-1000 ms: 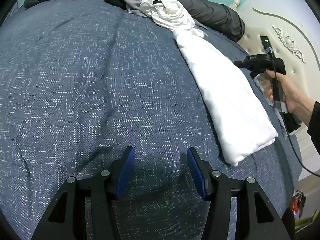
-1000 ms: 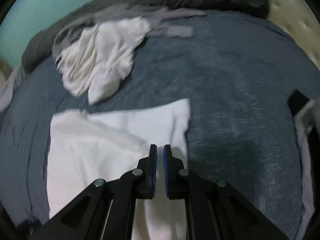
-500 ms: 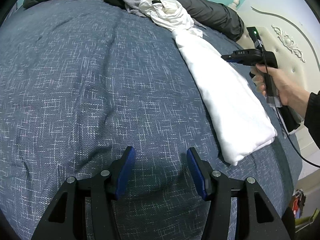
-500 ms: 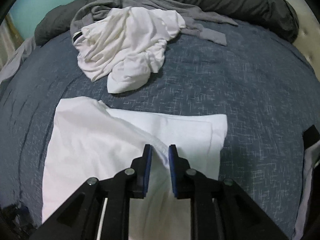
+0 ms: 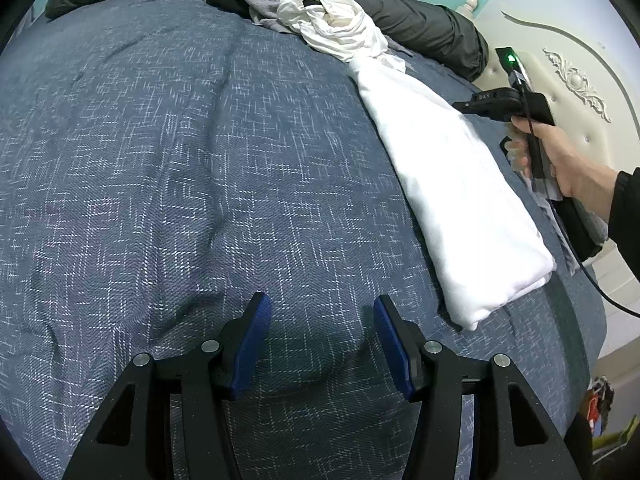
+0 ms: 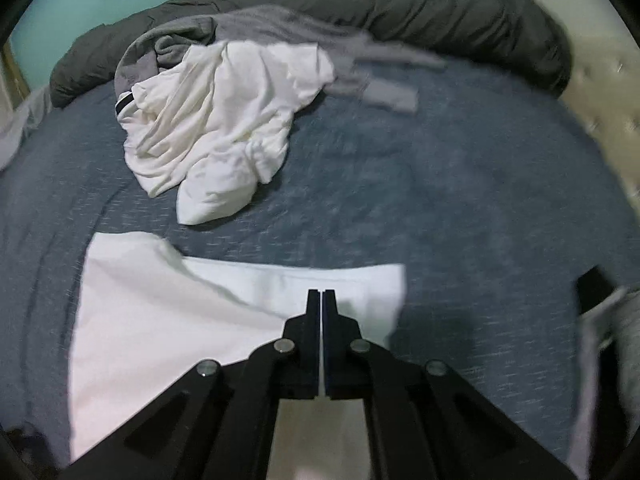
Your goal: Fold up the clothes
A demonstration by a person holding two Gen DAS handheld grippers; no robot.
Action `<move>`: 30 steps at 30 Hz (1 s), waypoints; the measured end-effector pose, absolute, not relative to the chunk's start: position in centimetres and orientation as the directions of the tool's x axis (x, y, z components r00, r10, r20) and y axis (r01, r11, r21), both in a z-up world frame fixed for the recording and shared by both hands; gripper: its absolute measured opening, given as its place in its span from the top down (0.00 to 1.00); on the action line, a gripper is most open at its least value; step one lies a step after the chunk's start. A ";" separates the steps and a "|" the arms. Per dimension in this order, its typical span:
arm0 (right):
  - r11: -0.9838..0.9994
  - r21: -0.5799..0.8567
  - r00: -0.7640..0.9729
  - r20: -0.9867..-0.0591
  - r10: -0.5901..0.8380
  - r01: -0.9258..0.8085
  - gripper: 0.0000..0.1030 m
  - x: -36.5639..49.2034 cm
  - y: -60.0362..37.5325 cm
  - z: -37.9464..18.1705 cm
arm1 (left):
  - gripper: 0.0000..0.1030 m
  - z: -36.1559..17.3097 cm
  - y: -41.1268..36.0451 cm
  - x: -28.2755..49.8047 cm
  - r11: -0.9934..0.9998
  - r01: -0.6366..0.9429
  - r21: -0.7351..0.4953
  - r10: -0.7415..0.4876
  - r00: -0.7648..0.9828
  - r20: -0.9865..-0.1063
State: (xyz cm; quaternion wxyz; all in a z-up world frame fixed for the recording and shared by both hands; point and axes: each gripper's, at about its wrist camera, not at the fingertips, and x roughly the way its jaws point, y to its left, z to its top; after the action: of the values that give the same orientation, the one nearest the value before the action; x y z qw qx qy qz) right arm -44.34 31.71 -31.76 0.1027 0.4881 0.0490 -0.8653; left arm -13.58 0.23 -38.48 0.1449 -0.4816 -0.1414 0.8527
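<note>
Already one flat white cotton garment lies folded; a crumpled white shirt awaits; left tongs spread, right tongs pressed together, empty.

Bed (blue cover): folded white garment, crumpled clothes, grey duvet.

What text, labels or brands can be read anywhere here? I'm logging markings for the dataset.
"DAS", small white letters on the top of the black right gripper, read from the left wrist view; faint, so not certain.
Black tag in the collar of the crumpled white shirt: no readable text.
Nothing else.
</note>
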 end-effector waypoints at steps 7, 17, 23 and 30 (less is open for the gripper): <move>-0.963 0.186 -0.529 -0.807 -0.262 0.194 0.94 -41.4 34.4 -29.7 | 0.44 -38.4 0.2 -13.7 -0.917 -0.109 -0.385 0.386 -0.494 -0.780; -0.911 0.326 -0.403 -0.821 -0.405 0.252 0.74 -34.6 35.9 -31.7 | 0.44 -38.4 0.8 -13.4 -0.918 -0.113 -0.380 0.383 -0.495 -0.780; -0.920 0.326 -0.417 -0.821 -0.390 0.218 0.97 -34.0 36.5 -32.5 | 0.44 -38.4 0.7 -13.5 -0.917 -0.113 -0.382 0.386 -0.494 -0.780; -0.927 0.337 -0.406 -0.834 -0.374 0.163 0.97 -34.4 37.3 -33.2 | 0.44 -38.3 0.6 -13.6 -0.917 -0.114 -0.383 0.387 -0.493 -0.779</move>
State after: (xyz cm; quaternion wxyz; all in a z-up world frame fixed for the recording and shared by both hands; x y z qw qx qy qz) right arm -34.36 37.25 -33.23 0.1612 0.5205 -0.1014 -0.8324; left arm -13.62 0.61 -38.33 0.1470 -0.4818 -0.1417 0.8522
